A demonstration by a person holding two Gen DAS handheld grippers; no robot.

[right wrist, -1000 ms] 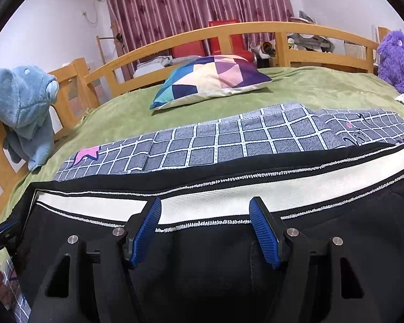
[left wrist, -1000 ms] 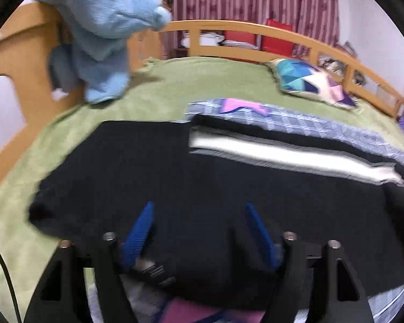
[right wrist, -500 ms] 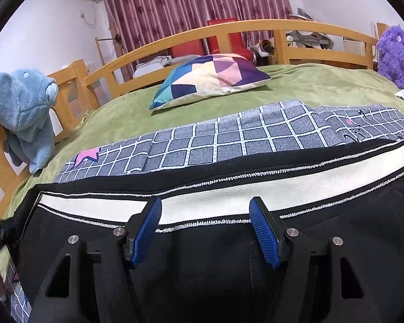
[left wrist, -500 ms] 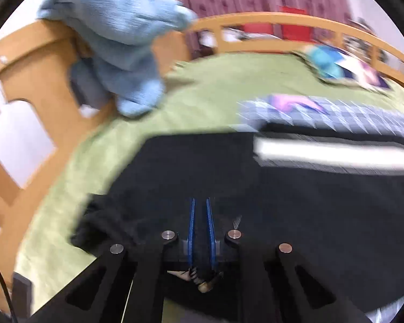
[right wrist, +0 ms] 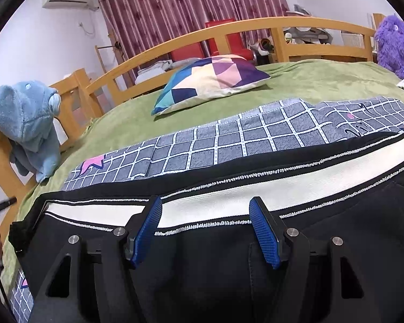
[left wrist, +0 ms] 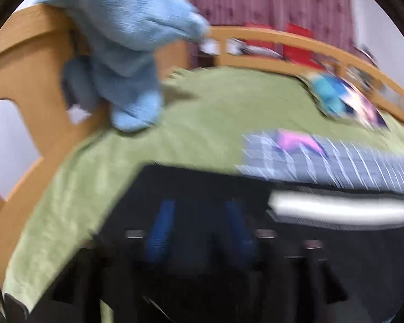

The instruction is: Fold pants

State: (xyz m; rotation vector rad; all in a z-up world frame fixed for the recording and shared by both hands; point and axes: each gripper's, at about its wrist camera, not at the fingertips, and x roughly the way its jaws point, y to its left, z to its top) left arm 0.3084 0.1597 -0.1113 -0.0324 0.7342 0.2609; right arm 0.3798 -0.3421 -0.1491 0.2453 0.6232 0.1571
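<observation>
The black pants (right wrist: 207, 255) lie flat on the green bedspread (right wrist: 309, 78), right under both grippers. The right gripper (right wrist: 206, 231) hangs over the white side stripe (right wrist: 229, 202) — blue pads spread, gripping nothing. The left gripper (left wrist: 199, 231), blurred, has just been opening; its pads stand apart over black cloth — nothing pinched.
</observation>
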